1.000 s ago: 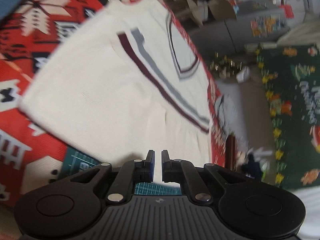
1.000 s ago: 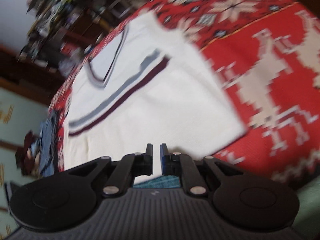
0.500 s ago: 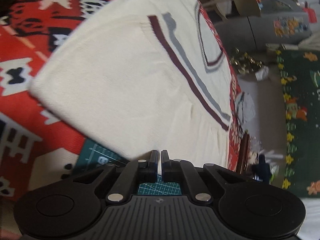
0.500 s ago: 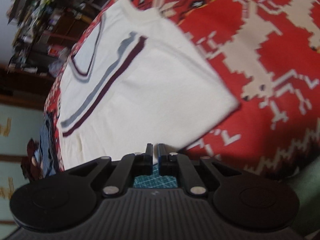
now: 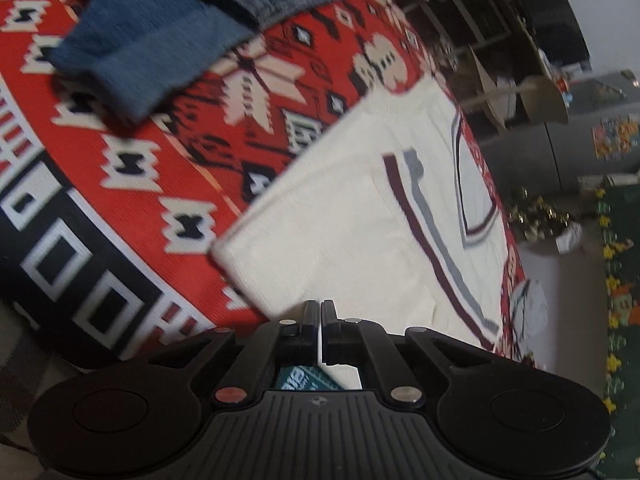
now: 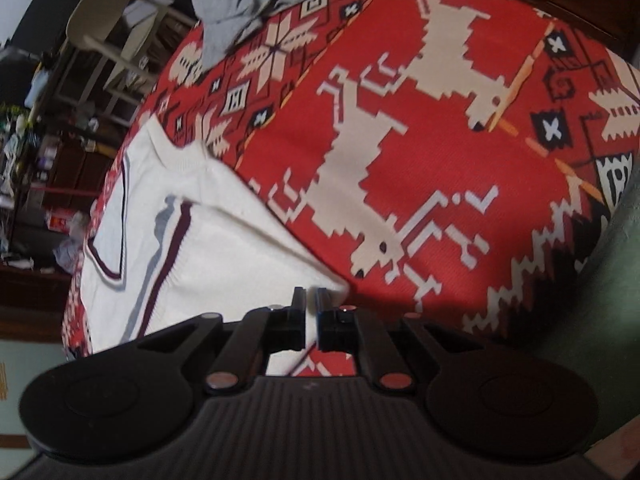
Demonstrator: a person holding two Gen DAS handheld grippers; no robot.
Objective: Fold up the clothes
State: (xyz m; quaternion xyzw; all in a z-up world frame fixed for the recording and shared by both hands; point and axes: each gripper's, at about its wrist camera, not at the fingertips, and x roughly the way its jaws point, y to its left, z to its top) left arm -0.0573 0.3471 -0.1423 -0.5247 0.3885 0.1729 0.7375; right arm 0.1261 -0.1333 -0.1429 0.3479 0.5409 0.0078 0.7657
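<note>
A cream sweater with maroon and grey stripes lies folded flat on a red patterned cloth. My left gripper is shut, its tips over the sweater's near edge, close to the left corner. In the right wrist view the same sweater lies on the left of the cloth. My right gripper is shut over its near right corner. Cream fabric shows in the thin slit between each pair of fingers, and I cannot tell whether any is pinched.
Blue jeans lie at the cloth's far left, and a grey garment at its far edge. A green cutting mat peeks out under the sweater. Shelves, a chair and floor clutter stand beyond the table.
Both views have swung and rolled. The left gripper has slid along the near edge toward the left corner, the right gripper toward the right corner. Both stay shut, and the sweater stays flat.
</note>
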